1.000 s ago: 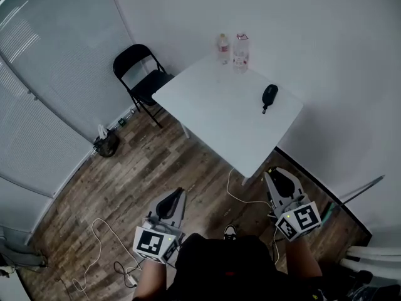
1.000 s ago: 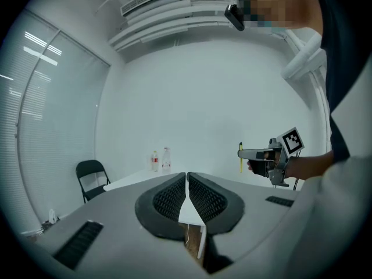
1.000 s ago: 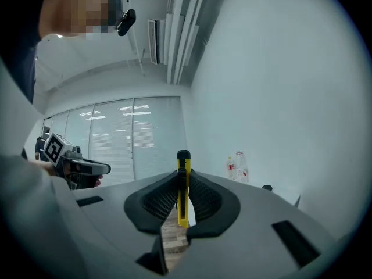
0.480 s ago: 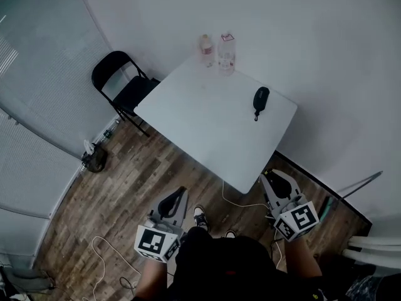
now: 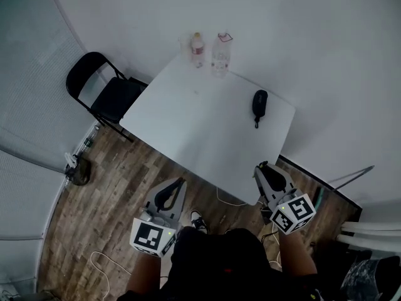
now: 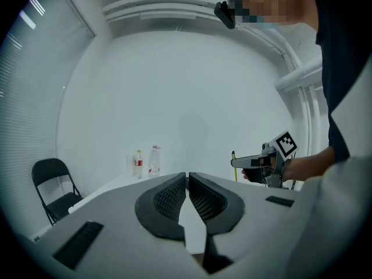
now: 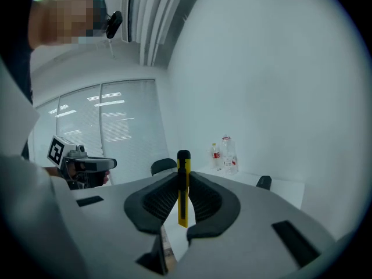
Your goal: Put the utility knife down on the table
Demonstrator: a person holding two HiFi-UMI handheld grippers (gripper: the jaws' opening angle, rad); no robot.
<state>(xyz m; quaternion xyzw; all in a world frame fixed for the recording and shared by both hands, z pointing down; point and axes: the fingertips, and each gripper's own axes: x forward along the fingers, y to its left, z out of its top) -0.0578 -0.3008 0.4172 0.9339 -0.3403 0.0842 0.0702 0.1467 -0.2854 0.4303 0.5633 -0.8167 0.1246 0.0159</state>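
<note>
A yellow utility knife (image 7: 183, 192) with a black tip stands upright between the jaws of my right gripper (image 7: 183, 176), which is shut on it. In the head view the right gripper (image 5: 268, 174) hovers just off the near corner of the white table (image 5: 207, 127); the knife cannot be made out there. My left gripper (image 5: 170, 196) hangs over the wooden floor short of the table's near edge. Its jaws (image 6: 188, 178) are shut with nothing between them. From the left gripper view the right gripper (image 6: 263, 161) shows at the right with the yellow knife (image 6: 233, 158) at its tip.
Two bottles (image 5: 197, 47) (image 5: 220, 51) stand at the table's far corner, and a black case (image 5: 259, 103) lies near its right edge. A black folding chair (image 5: 100, 94) stands to the left. A white cable (image 5: 229, 199) trails on the floor under the near edge.
Both grippers have come forward together toward the table's near edge, and the table now sits closer and lower in the head view. The right gripper's hold on the knife is unchanged.
</note>
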